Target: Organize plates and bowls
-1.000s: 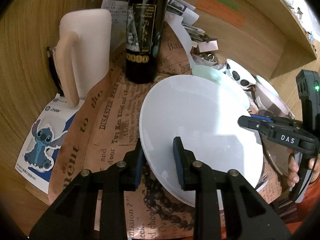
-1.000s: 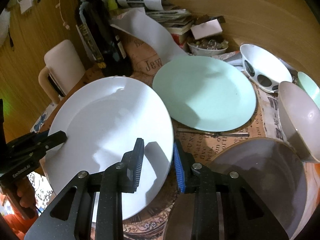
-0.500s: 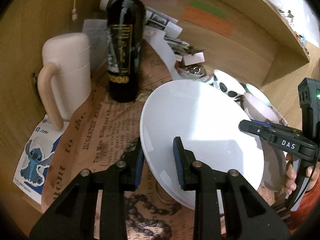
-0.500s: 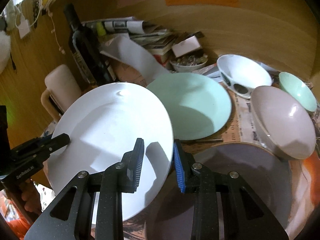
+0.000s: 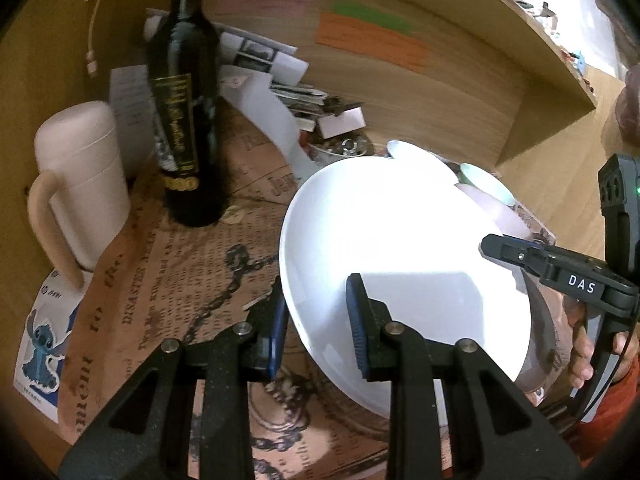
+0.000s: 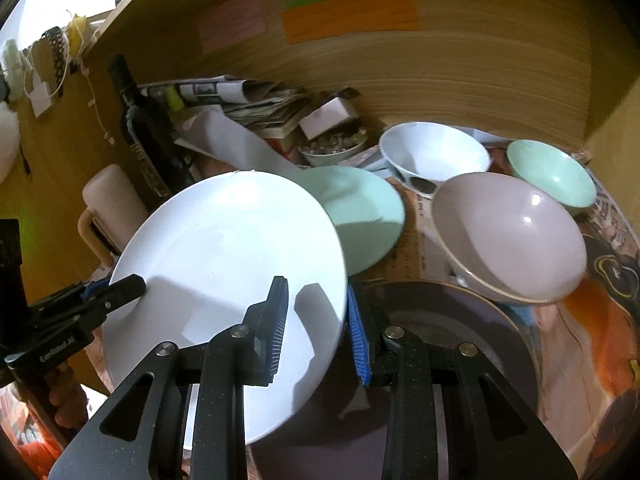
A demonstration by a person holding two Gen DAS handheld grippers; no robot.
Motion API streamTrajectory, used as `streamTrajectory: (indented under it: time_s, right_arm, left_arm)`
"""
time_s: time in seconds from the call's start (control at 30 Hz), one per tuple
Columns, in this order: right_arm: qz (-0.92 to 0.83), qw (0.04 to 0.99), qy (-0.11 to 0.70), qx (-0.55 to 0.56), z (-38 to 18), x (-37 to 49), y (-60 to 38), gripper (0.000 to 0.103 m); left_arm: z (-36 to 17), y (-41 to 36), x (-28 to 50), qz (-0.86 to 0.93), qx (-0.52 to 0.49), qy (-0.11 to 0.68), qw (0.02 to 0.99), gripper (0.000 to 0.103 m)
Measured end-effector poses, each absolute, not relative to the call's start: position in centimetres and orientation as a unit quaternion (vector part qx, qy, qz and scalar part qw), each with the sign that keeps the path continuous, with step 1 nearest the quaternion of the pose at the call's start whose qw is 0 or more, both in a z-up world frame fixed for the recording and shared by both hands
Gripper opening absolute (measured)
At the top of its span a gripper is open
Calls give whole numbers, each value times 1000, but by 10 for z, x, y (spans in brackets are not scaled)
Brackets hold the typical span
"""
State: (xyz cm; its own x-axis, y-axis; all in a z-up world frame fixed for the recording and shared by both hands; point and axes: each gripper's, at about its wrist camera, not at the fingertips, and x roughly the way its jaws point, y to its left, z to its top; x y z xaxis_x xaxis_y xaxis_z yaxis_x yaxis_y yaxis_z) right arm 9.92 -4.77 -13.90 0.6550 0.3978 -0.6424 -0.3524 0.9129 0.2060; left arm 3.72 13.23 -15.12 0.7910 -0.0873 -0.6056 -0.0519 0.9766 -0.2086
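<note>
A: Plate (image 5: pixel 400 264), white, tilted, held off the table between both grippers.

B: How does each grip it?

A: Left gripper (image 5: pixel 318 324) pinches its near rim, one pad on top and one under. Right gripper (image 6: pixel 316 320) pinches the opposite rim the same way.

B: What lies under it?

A: In the right view, a dark plate (image 6: pixel 460 360) sits below its right edge, and a green plate (image 6: pixel 368 216) lies partly hidden behind it. Three bowls stand to the right: pink (image 6: pixel 512 236), white (image 6: pixel 434 156), green (image 6: pixel 554 176).

B: And left?

A: Bottle (image 5: pixel 186 120) and mug (image 5: pixel 80 184), both upright, on printed paper (image 5: pixel 168 288).
</note>
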Motion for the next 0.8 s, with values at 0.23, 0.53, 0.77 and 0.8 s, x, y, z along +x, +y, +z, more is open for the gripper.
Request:
streamTrajectory:
  time_s: [0.23,0.53,0.77,0.8]
  right_arm:
    - [188,914,356,42,-139,90,-70,27]
    - [169,917,356,55,-141,78,-94,27]
    - [160,914,368,65,-150,70,-109,27]
    - [160,913,370,66,-151,70,-111,27]
  left_arm:
    - [-148,115,44,-33,-97,320,942,28]
    - [-151,94,52,-58,-86,327,939,28]
    - [-156,77,54,-68,-73,340,935,28]
    - [-157,75,54,-69,-71,342,934,28]
